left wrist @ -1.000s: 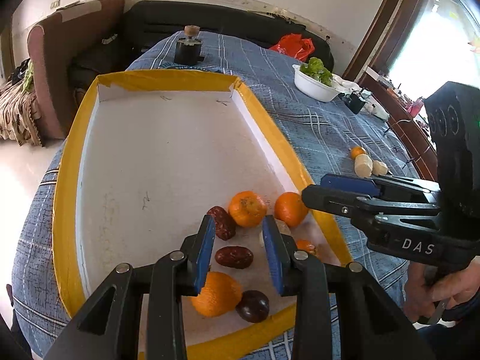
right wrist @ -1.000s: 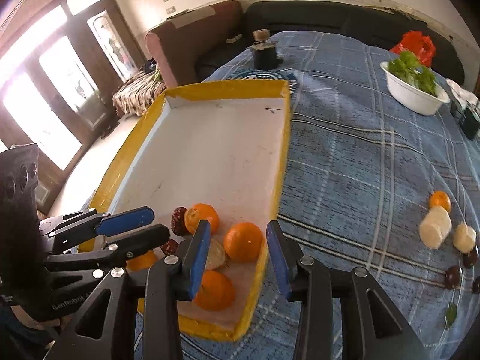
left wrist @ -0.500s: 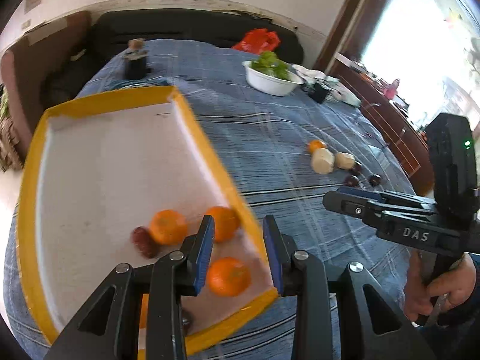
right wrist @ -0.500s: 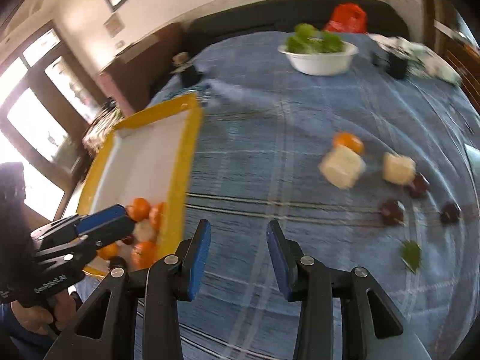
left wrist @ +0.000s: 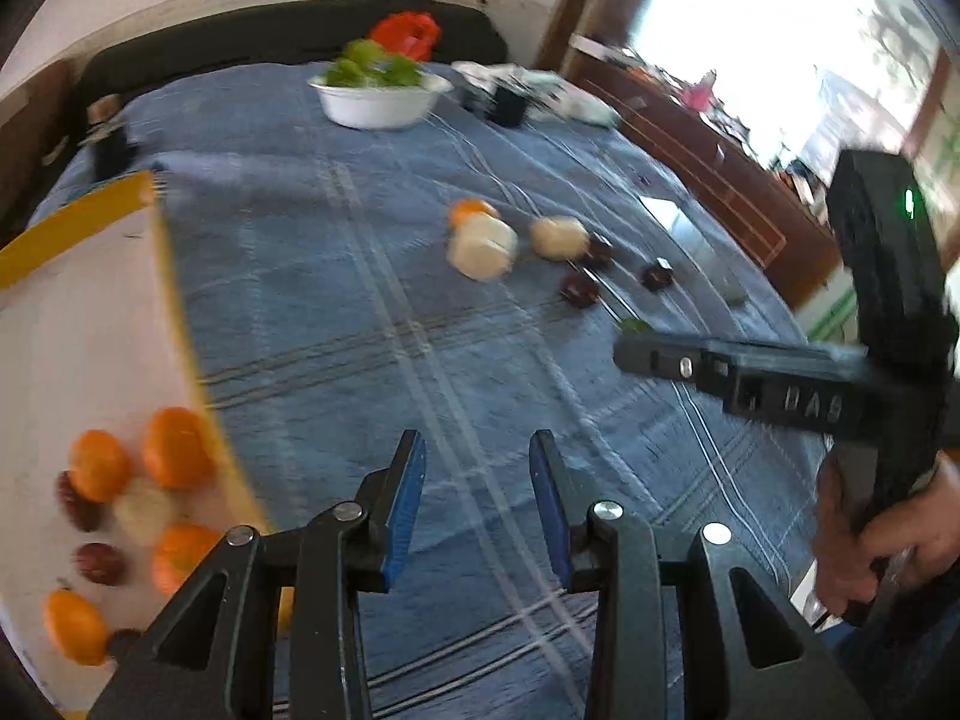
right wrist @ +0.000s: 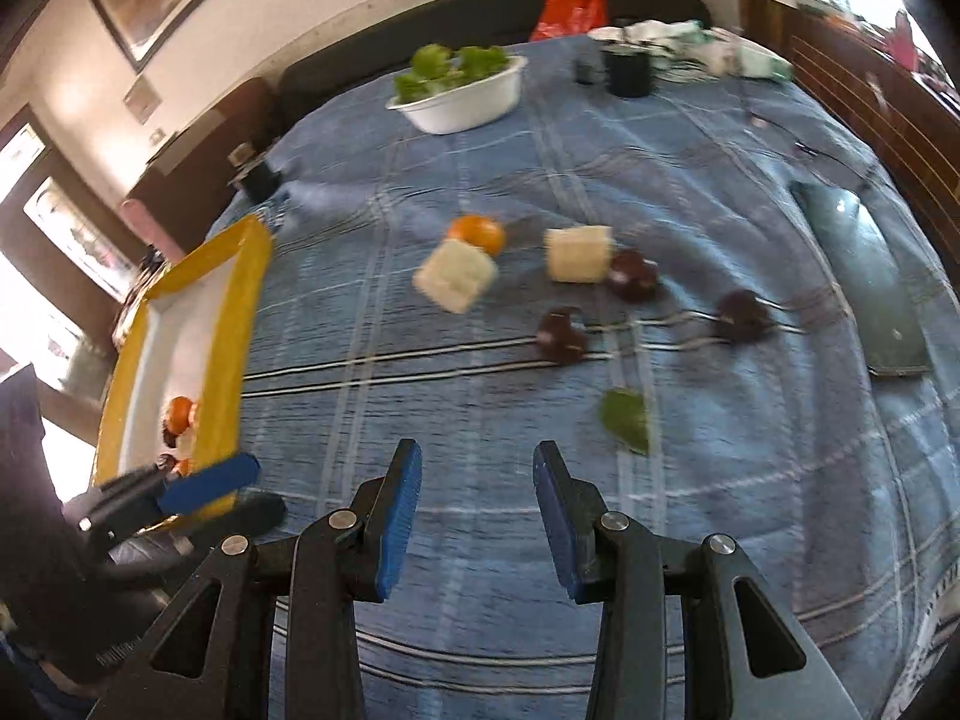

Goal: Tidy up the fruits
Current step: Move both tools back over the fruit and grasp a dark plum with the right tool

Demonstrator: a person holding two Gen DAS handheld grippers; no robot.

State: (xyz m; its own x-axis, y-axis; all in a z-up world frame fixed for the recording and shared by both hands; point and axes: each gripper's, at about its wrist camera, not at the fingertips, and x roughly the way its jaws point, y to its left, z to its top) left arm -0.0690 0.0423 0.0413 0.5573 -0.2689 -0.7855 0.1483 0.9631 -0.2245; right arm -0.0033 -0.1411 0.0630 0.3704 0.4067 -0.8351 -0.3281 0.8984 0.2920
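Two grippers were in your hands, both above the blue plaid cloth (right wrist: 690, 168) that covered the worktop. Your left gripper (left wrist: 477, 501) had its blue-padded fingers (left wrist: 403, 504) set narrowly apart with nothing between them, only cloth beneath. Your right gripper (right wrist: 477, 519) was likewise narrowly parted and empty.

Take the small orange mandarin (right wrist: 477, 234) on the cloth as the landmark. Touching its near side lay a pale, blocky cut piece of fruit (right wrist: 456, 276), tilted. A second pale block (right wrist: 579, 253) sat to the right of the mandarin, with a dark red date (right wrist: 630, 276) touching that block's right edge. Two more dark dates (right wrist: 561, 336) (right wrist: 741, 315) lay nearer to you and to the right, apart from each other. A green leaf (right wrist: 627, 420) lay nearer still, just ahead of your right gripper's right finger.

Well to the left of the mandarin stood the white tray with the yellow taped rim (left wrist: 180, 324). Its near corner held several oranges (left wrist: 177, 447), dark dates (left wrist: 99, 564) and a pale piece (left wrist: 141, 510), blurred.

Far beyond the mandarin sat a white bowl of green leaves (right wrist: 462, 96), with a red plastic bag (right wrist: 567, 6) behind it. A dark flat rectangular slab (right wrist: 864, 276) lay far to the mandarin's right.

In the left wrist view your right hand (left wrist: 882, 540) wrapped the right gripper's black handle.
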